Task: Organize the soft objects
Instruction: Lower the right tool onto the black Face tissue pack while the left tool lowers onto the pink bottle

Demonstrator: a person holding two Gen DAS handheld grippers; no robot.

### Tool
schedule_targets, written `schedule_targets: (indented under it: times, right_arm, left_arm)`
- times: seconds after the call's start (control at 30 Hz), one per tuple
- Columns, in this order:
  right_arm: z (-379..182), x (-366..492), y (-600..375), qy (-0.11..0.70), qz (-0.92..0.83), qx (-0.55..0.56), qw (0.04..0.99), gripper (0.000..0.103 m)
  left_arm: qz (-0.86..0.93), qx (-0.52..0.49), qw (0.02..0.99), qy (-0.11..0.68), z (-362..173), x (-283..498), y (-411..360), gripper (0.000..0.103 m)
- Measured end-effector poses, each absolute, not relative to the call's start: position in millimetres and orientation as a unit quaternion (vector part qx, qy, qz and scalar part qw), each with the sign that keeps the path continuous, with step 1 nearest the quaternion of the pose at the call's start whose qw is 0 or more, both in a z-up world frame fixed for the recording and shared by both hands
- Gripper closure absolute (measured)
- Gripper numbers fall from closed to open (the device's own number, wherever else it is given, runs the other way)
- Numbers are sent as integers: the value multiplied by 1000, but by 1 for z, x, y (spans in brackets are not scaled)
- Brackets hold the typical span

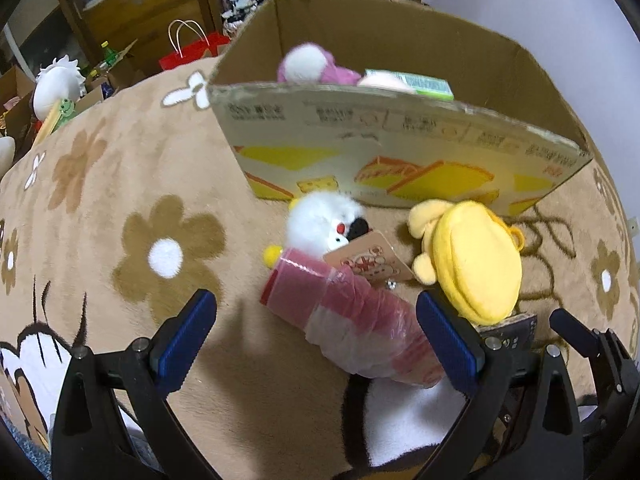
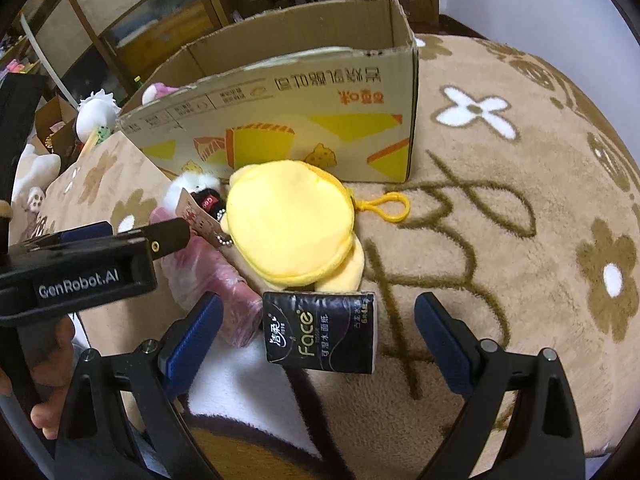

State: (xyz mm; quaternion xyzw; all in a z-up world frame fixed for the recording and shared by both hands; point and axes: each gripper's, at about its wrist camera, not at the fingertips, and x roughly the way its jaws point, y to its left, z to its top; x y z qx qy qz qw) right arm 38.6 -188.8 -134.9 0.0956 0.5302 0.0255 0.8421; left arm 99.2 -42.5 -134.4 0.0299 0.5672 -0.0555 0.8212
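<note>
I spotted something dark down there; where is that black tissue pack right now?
The black tissue pack lies on the flowered blanket between the open right tool fingers, touching the yellow plush behind it.

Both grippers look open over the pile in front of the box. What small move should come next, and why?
Probably lower the open left hand-held gripper and close on the pink wrapped roll: it lies between the fingers, still outside the cardboard box.

Matt corrugated cardboard box with printed face, on a plush pile blanket. Before the box: fleecy yellow plush, fluffy white toy, crinkled glossy plastic-wrapped pink roll, glossy black tissue pack.
</note>
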Motion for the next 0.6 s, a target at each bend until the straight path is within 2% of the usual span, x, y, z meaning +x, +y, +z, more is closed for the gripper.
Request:
schedule_targets:
  times: [0.43,0.6]
  right_arm:
    - [-154,42,-190,569,15,102,816,3]
    - [-158,44,-193,577,19,111,809,4]
  left_arm:
    - [-67,38,798,597,-161,100,-55,4]
    - [-78,32,788,610,-166,93,-66,14]
